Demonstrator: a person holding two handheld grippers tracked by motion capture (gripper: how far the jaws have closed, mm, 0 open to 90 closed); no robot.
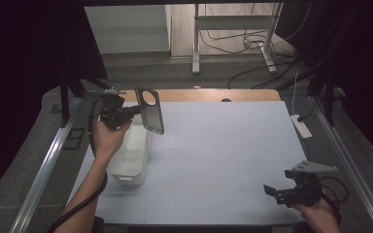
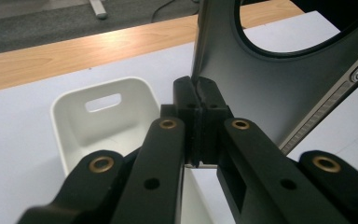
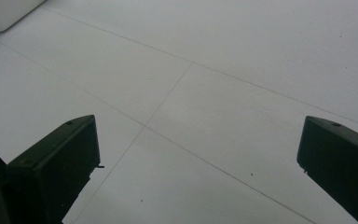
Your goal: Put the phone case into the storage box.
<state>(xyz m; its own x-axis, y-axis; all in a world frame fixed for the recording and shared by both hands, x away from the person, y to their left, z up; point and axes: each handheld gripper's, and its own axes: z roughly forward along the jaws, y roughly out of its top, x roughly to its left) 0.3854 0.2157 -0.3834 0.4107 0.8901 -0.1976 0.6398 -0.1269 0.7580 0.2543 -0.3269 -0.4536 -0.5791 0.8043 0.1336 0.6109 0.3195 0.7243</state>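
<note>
Left gripper (image 1: 135, 109) clenched on the edge of a dark flat metal phone shell with a round cut-out (image 1: 150, 109), held upright above the white plastic bin (image 1: 128, 156); lowering it squarely between the bin walls should avoid snagging, while the right gripper (image 1: 278, 191) rests released.

Pale table (image 1: 213, 145) — white bin (image 1: 128, 155) at left, power strip (image 1: 301, 126) at right edge.

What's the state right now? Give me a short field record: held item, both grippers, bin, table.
held item: dark flat phone case with a round cutout, held upright off the table by its edge
left gripper: shut on the phone case, above the bin's far end
right gripper: open, nothing between its jaws, over the near right of the table
bin: white bin, nothing seen inside
table: pale blue mat with a wooden far edge
</note>
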